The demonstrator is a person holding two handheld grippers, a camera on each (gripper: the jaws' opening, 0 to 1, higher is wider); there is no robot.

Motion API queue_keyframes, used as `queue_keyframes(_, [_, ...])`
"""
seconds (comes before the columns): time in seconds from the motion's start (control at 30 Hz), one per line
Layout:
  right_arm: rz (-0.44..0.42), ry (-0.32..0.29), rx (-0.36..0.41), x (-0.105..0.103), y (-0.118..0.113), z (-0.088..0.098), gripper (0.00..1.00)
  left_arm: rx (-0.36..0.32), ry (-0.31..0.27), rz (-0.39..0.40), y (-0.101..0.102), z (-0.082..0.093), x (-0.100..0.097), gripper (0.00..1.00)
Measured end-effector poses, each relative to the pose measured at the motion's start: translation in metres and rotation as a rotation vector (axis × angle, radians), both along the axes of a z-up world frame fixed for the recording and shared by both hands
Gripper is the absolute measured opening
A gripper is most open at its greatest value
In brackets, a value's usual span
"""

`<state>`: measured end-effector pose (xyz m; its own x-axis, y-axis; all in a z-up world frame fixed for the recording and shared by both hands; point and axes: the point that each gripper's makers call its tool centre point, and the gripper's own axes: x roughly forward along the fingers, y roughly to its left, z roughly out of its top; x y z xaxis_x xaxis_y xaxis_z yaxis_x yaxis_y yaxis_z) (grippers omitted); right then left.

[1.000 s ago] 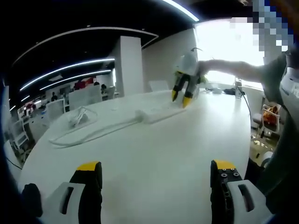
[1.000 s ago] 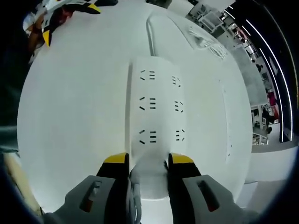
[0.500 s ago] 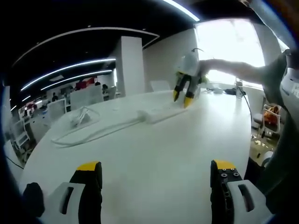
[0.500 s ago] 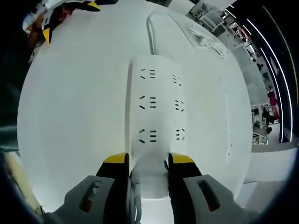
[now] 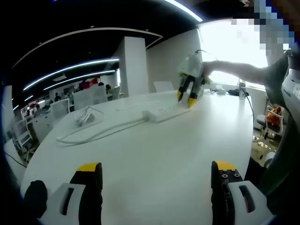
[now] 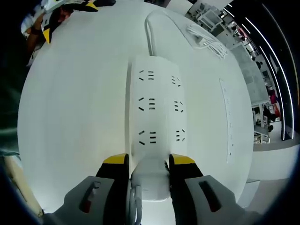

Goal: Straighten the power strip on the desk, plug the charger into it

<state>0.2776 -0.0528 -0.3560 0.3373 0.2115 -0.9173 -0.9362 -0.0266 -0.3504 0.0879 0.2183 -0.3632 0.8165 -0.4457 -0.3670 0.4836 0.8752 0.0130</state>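
The big white desk (image 5: 154,154) held everything. On it lay the power strip (image 6: 157,122), flat, sockets up, well away from the left gripper (image 5: 157,176). The right gripper (image 6: 144,161) stood at the near end of the power strip, its jaws narrow and pressed on both sides of that end, so it held the strip. In the left gripper view the right gripper (image 5: 190,96) pointed down onto the far end of the strip.

The step in hand looked like the straightening. To do it well, the right gripper should hold the end tight and turn the power strip slowly, flat on the desk, until its long side lines up with the desk. It should not lift it, or the cord may pull it crooked.

The left gripper hung over bare desk with its jaws wide apart and nothing between them. It was free to fetch the charger when needed.

From the far end of the power strip a white cord (image 6: 151,29) ran off in a curve. Near that curve, beyond the strip, lay a loose white bundle of cable (image 6: 206,40), maybe the charger; I could not tell. A thin white bar (image 6: 227,119) lay beside the power strip. Nothing stood in the way of the turn, but the cord could drag.
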Motion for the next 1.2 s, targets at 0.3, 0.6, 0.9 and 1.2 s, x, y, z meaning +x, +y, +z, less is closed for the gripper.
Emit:
queue_keyframes(0.3, [0.008,0.012,0.009,-0.002,0.000,0.000,0.35,0.000,0.003,0.004,0.002,-0.001,0.000,1.00])
queue_keyframes(0.6, [0.000,0.009,0.028,-0.002,0.001,0.002,0.39,0.001,0.002,0.006,0.002,-0.001,0.000,1.00])
queue_keyframes(0.9, [0.003,0.005,0.033,-0.002,0.000,0.005,0.44,0.001,0.001,0.007,0.002,0.000,-0.001,1.00])
queue_keyframes(1.2, [-0.009,0.005,0.074,-0.005,0.003,0.012,0.46,0.003,0.001,0.012,0.003,0.000,-0.002,1.00])
